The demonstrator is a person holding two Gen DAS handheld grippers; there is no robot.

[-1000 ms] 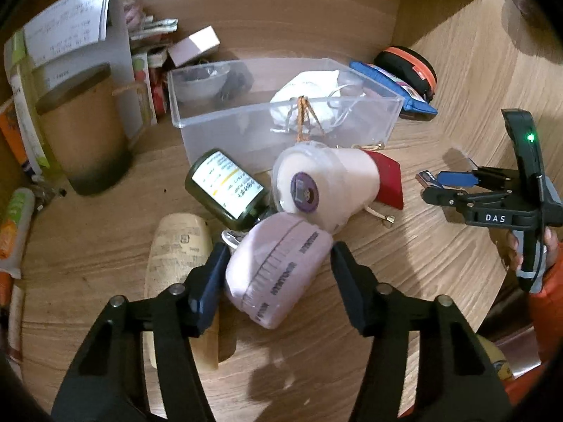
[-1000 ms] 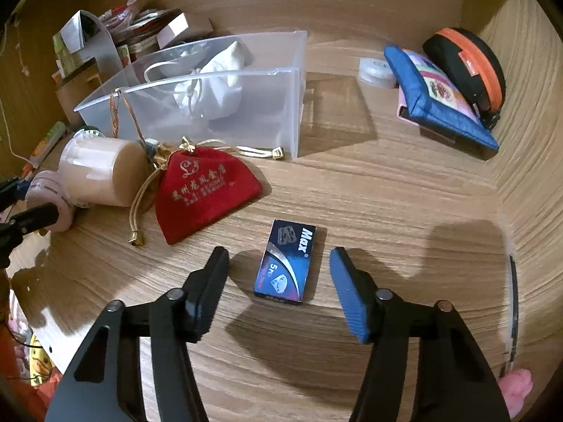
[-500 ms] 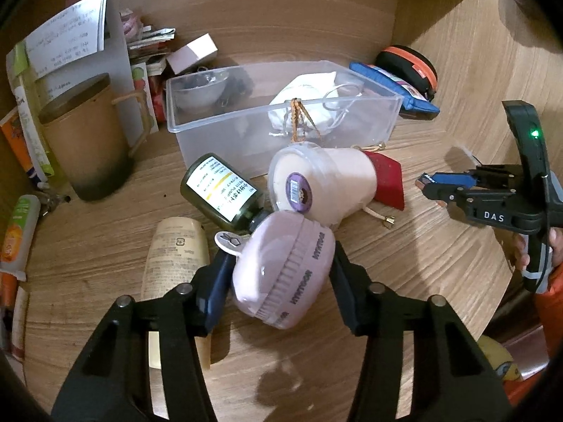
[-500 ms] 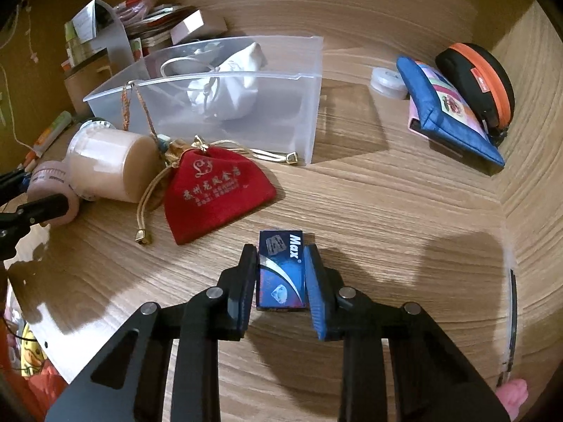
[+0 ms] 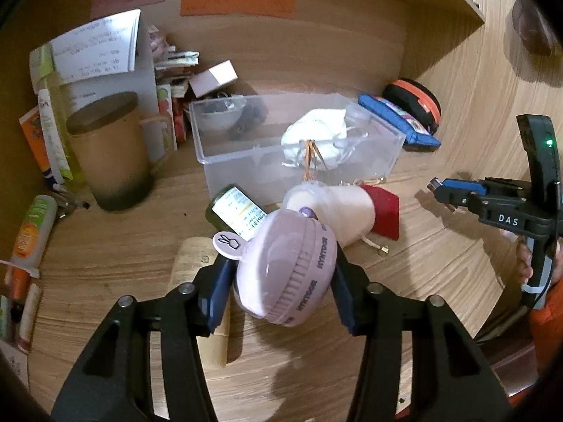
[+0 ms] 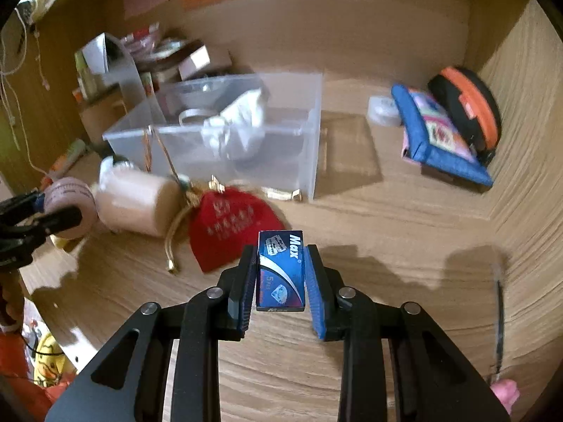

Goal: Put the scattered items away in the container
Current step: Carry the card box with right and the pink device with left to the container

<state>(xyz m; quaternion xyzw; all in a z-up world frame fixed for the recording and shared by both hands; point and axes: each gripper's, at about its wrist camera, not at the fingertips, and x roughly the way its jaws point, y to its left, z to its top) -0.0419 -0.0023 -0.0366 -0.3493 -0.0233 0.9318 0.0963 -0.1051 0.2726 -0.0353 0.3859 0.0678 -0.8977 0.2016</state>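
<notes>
Clamping a lilac round case, the left gripper holds it above the desk, jaws spread wide around its ribbed rim. The right gripper has its jaws nearly together on a blue Max blade box, short of the clear plastic container.

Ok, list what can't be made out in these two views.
- Left wrist view: the dark bottle is mostly hidden behind the lilac round case that the left gripper holds.
- Left wrist view: what the right gripper holds is hidden by its fingers.
- Right wrist view: motion blur makes the red pouch lettering unreadable.
- Both views: small items at the clear container back are too blurred to identify.
</notes>
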